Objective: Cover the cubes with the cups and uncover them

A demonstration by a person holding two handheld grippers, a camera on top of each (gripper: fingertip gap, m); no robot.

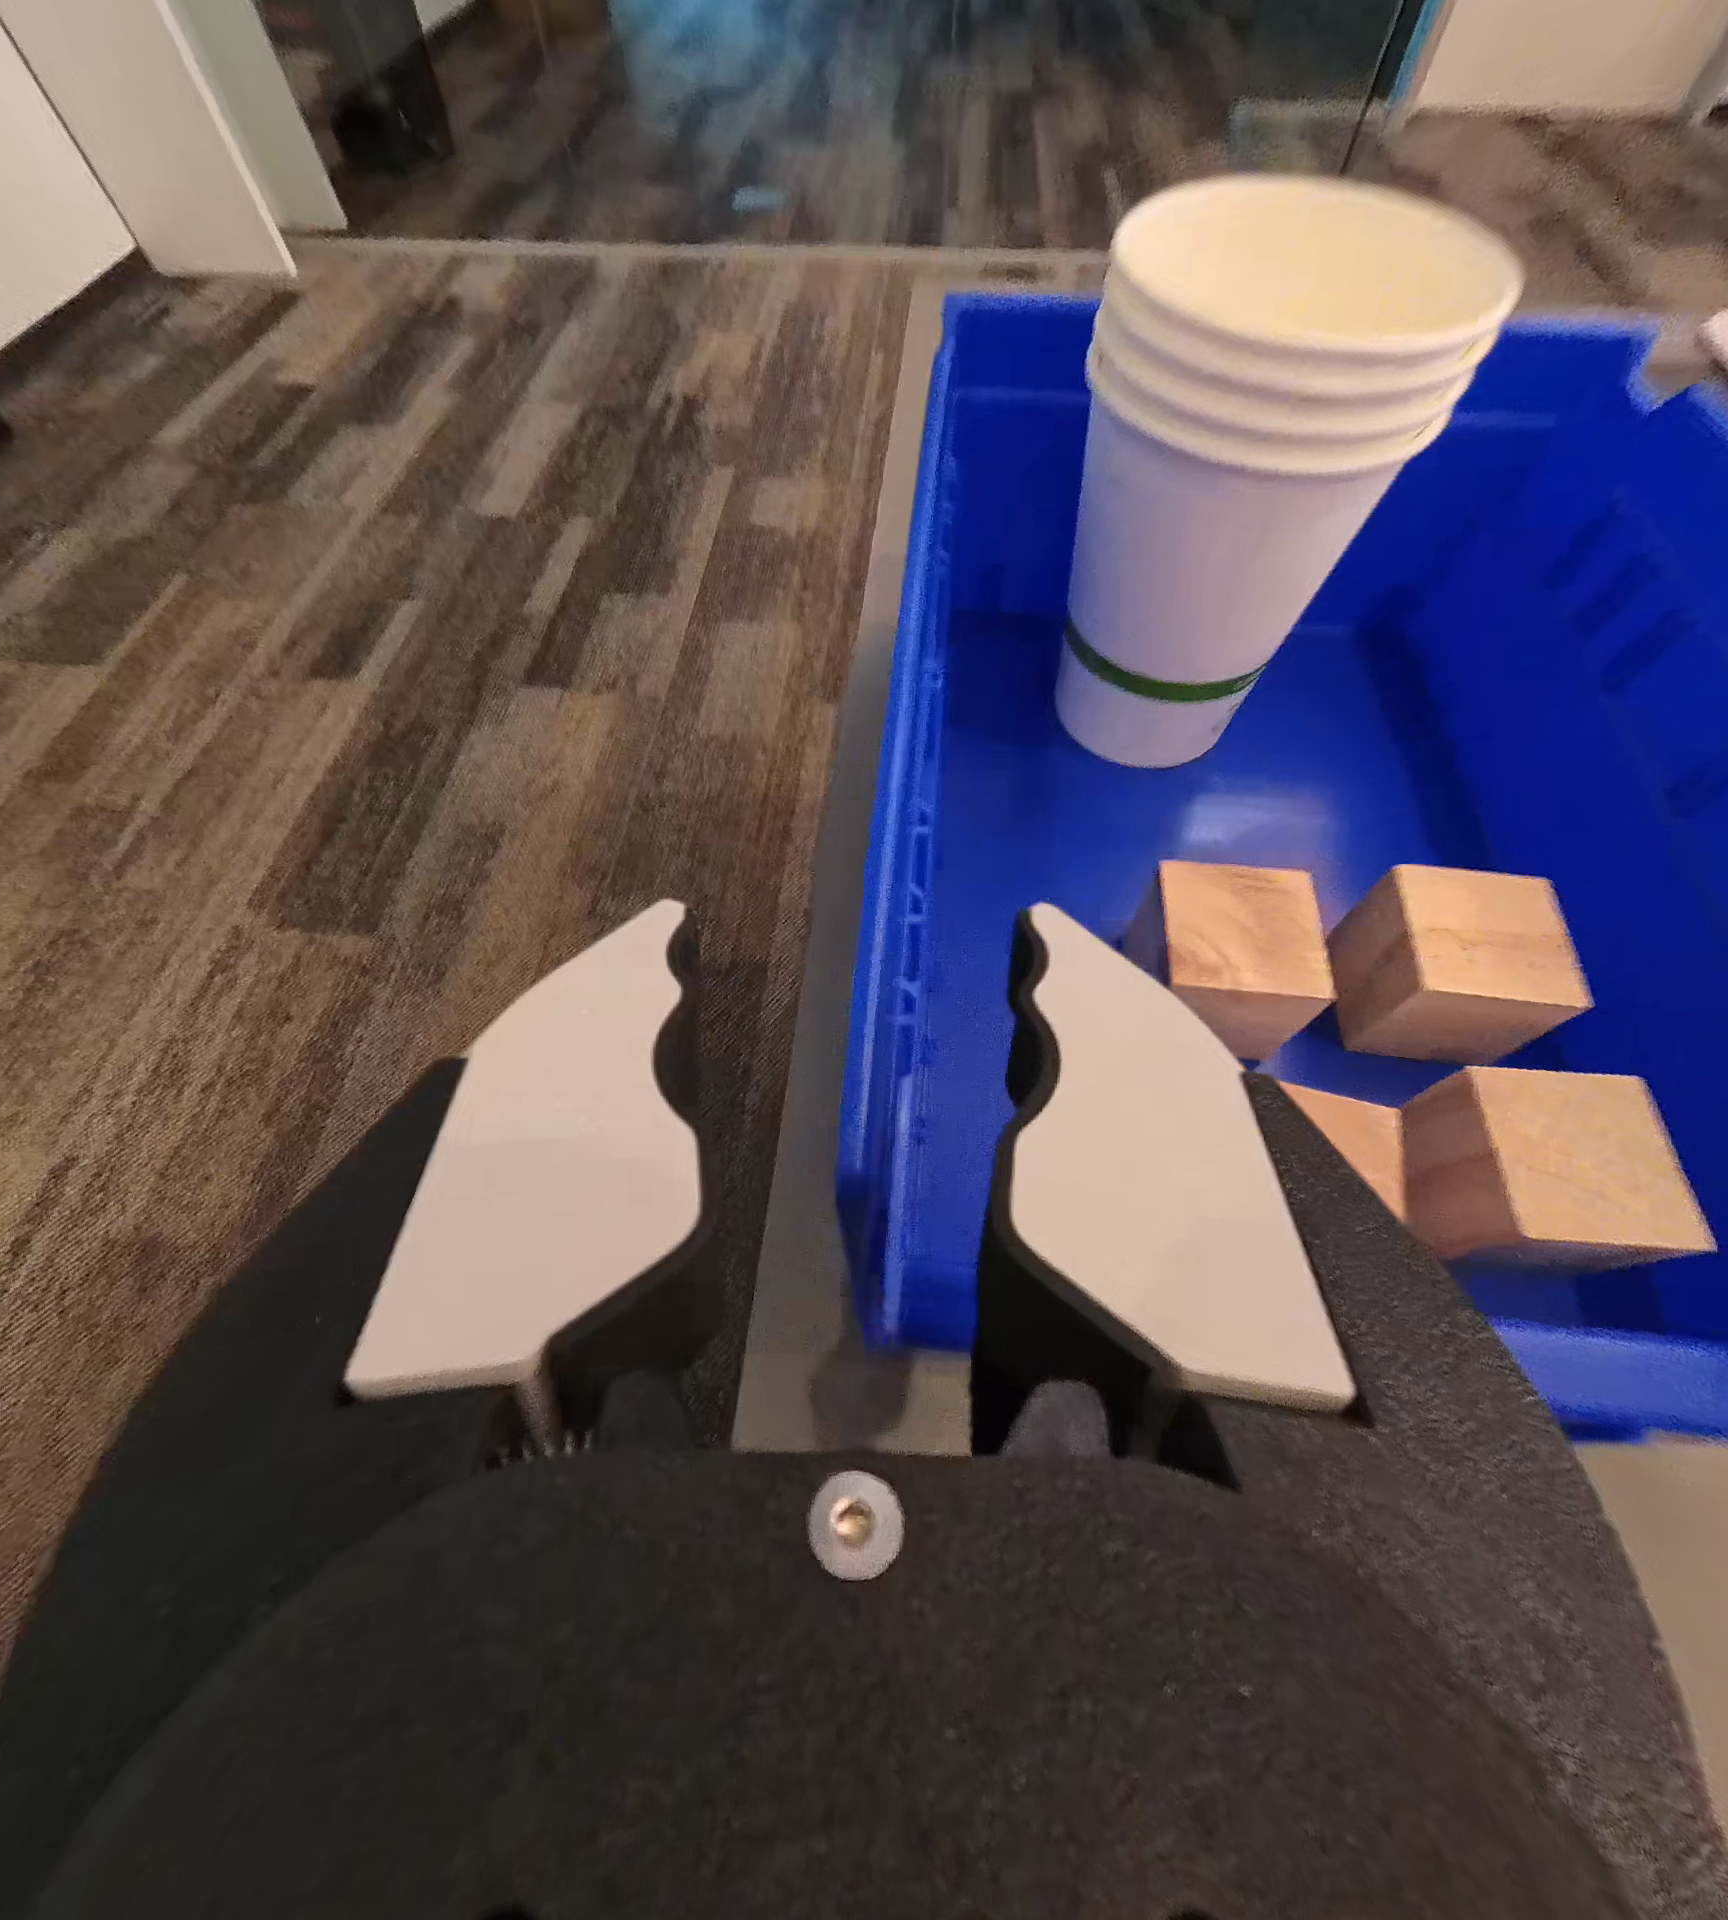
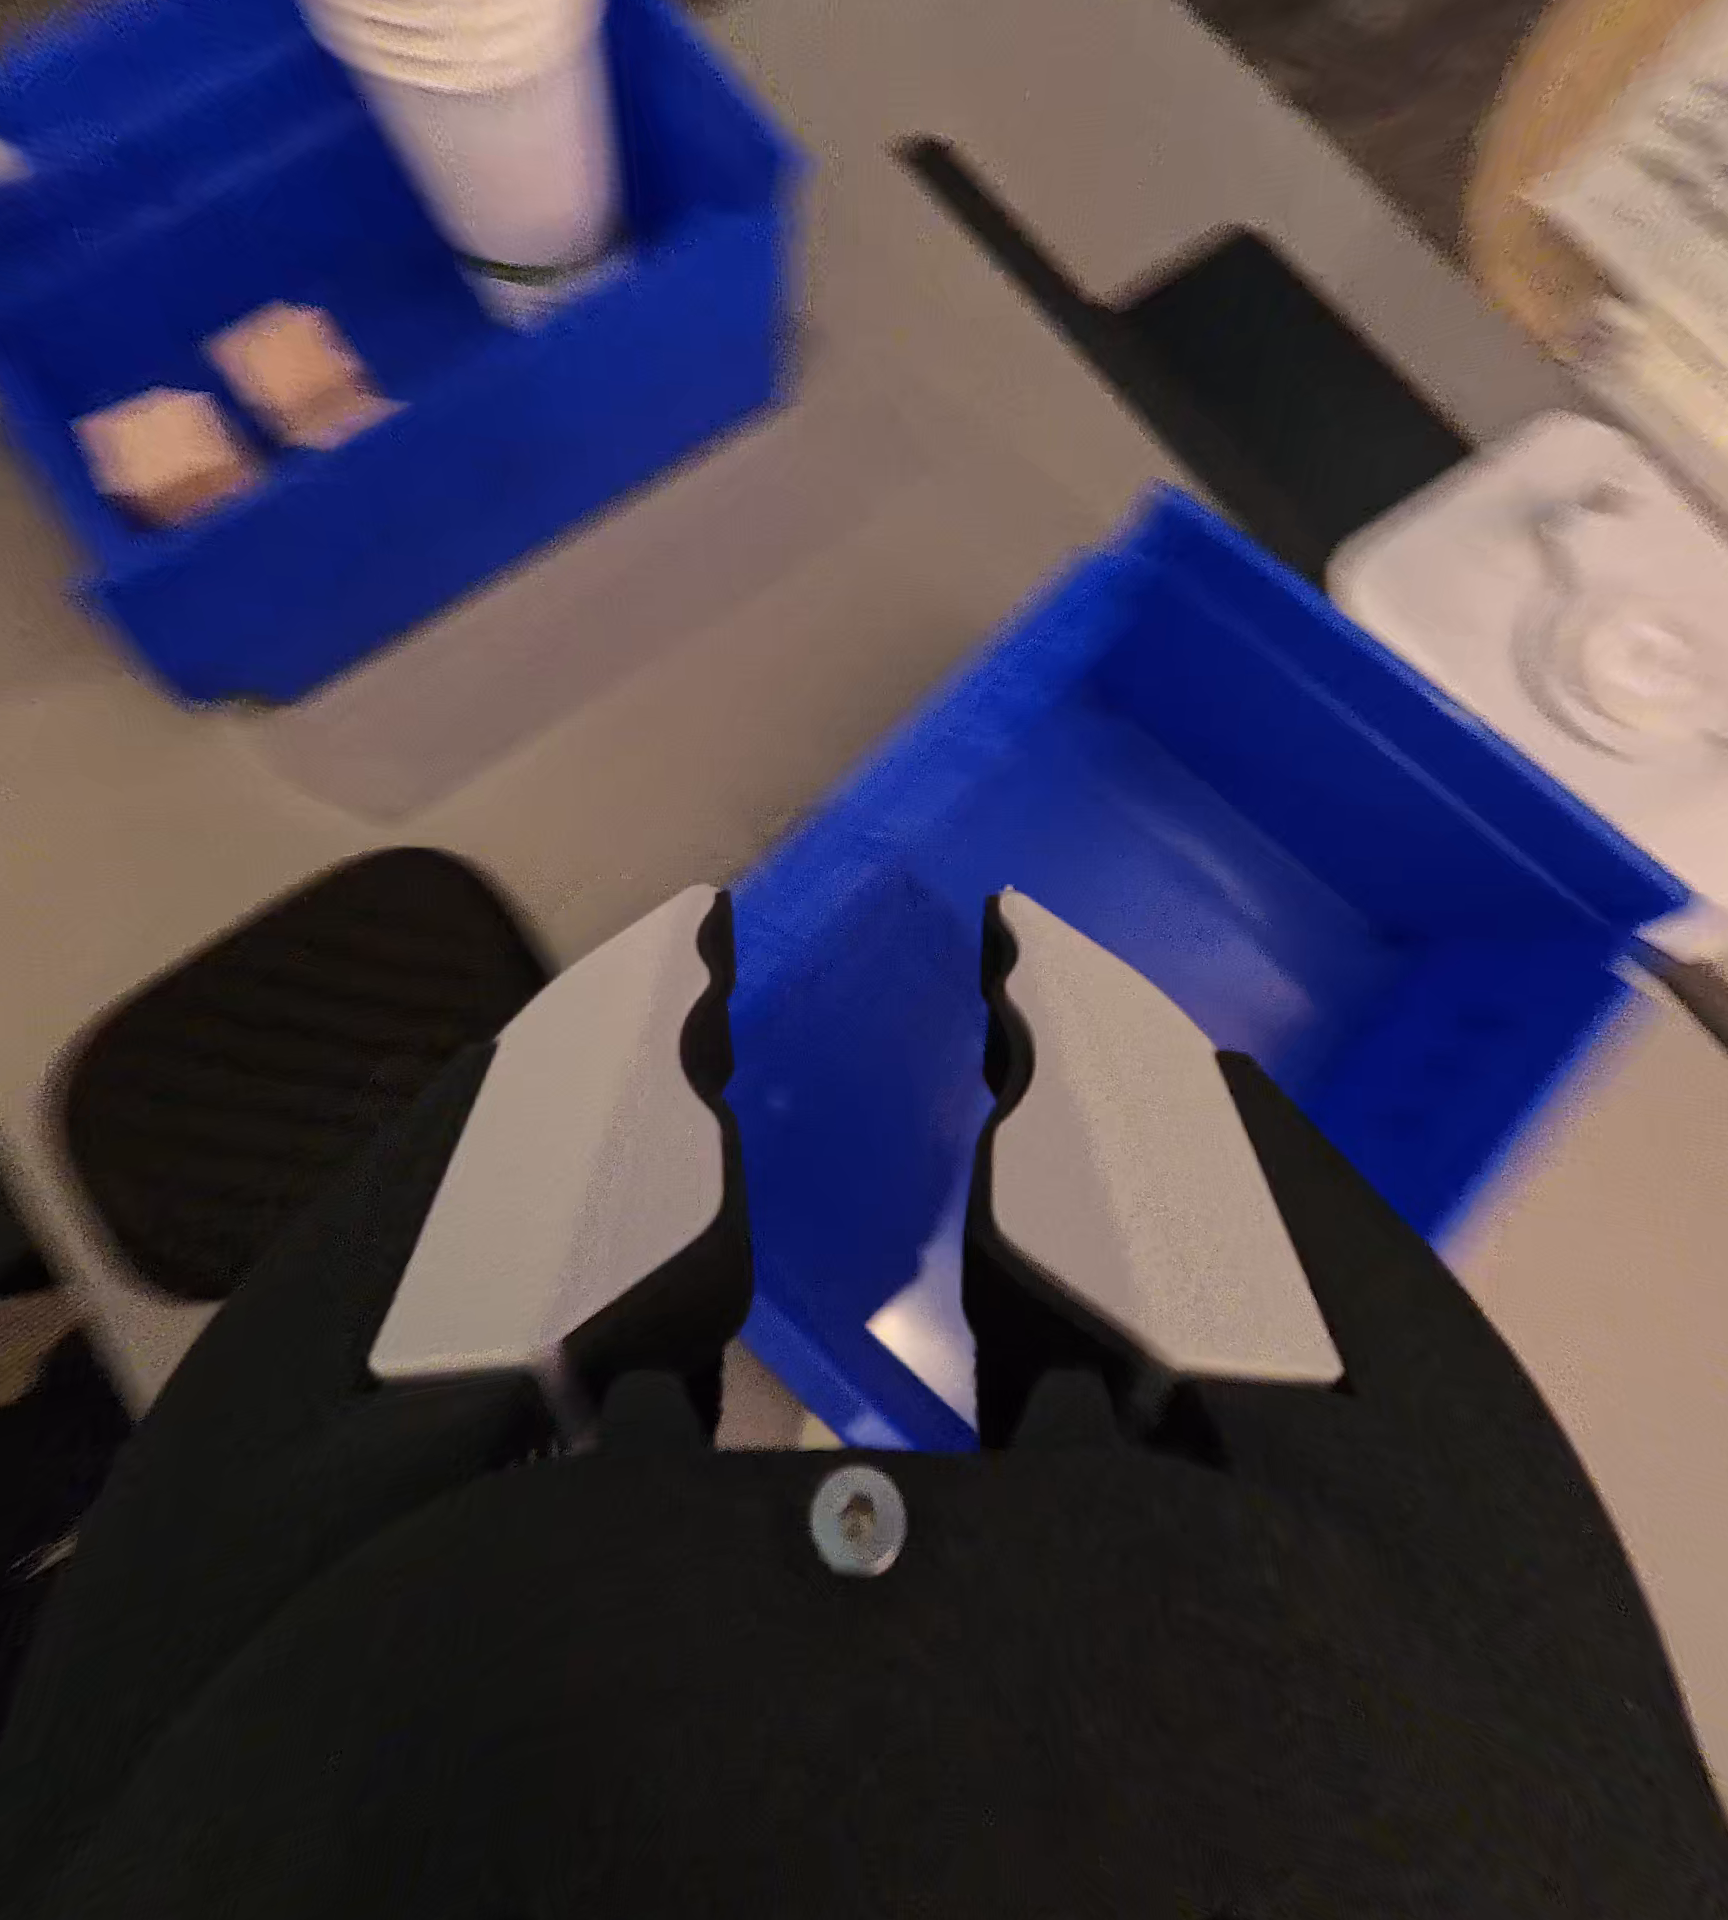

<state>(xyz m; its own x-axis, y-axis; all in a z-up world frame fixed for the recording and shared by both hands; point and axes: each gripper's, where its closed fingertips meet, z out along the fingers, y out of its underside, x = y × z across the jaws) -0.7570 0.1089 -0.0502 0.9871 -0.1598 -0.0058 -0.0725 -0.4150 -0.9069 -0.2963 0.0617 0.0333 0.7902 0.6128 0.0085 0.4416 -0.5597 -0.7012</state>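
In the left wrist view a stack of white paper cups [image 1: 1244, 488] with a green band stands upright in a blue bin [image 1: 901, 935]. Several wooden cubes [image 1: 1244, 956] lie in the bin's near part. My left gripper [image 1: 855, 920] is open and empty, held above the bin's left wall at the table's left edge. In the right wrist view the same bin [image 2: 486, 540] shows at the upper left with the cups [image 2: 507, 135] and two cubes [image 2: 299, 379]. My right gripper [image 2: 858, 902] is open and empty above a second, empty blue bin [image 2: 1525, 1101].
The bins stand on a grey table [image 2: 548, 790]. A black pad [image 2: 288, 1060] lies to the left of my right gripper. A white tray [image 2: 1608, 665], a black flat piece [image 2: 1265, 353] and a blurred box [image 2: 1670, 218] lie at the far right. Carpet floor [image 1: 320, 675] lies beyond the table's left edge.
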